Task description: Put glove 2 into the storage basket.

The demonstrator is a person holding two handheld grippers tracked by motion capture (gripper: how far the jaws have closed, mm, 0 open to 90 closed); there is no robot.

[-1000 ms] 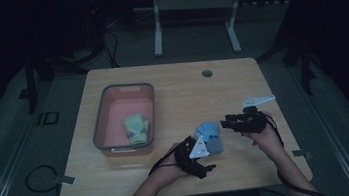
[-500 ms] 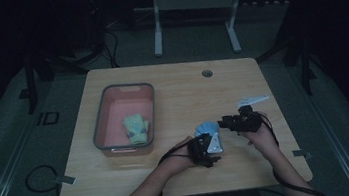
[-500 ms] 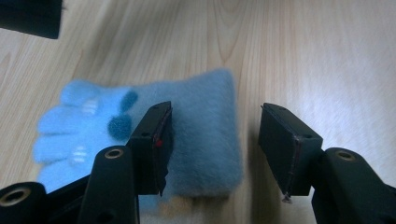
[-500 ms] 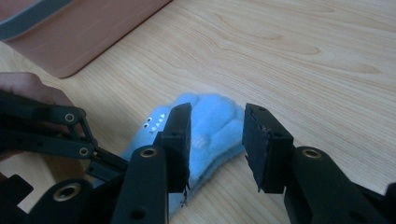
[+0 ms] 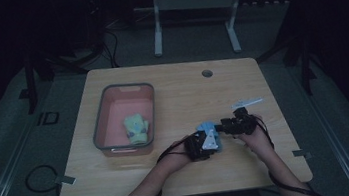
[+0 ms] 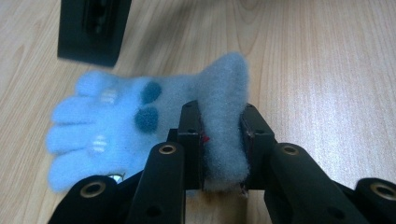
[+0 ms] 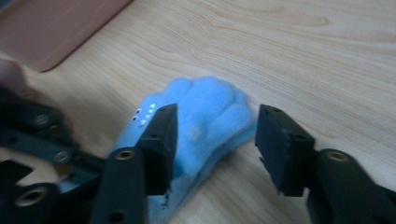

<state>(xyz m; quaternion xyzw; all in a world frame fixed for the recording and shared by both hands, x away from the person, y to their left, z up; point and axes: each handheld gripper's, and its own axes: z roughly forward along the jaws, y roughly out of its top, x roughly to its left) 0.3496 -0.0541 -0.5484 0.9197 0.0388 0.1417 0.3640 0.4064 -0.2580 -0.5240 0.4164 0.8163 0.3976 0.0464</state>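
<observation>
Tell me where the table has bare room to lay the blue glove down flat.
Bare wood lies between the bin and the table's right edge, from the round hole toward the grippers, and in the near left corner. It is crowded near the front, where the left gripper pinches the blue glove beside the right gripper.

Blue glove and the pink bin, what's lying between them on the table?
Bare wood: the high view shows nothing between the glove and the bin.

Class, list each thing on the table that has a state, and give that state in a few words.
blue glove: flat on table, cuff pinched
left gripper: shut on the cuff
right gripper: open over glove's fingers
pink bin: upright, holding a glove
green glove: lying in bin
</observation>
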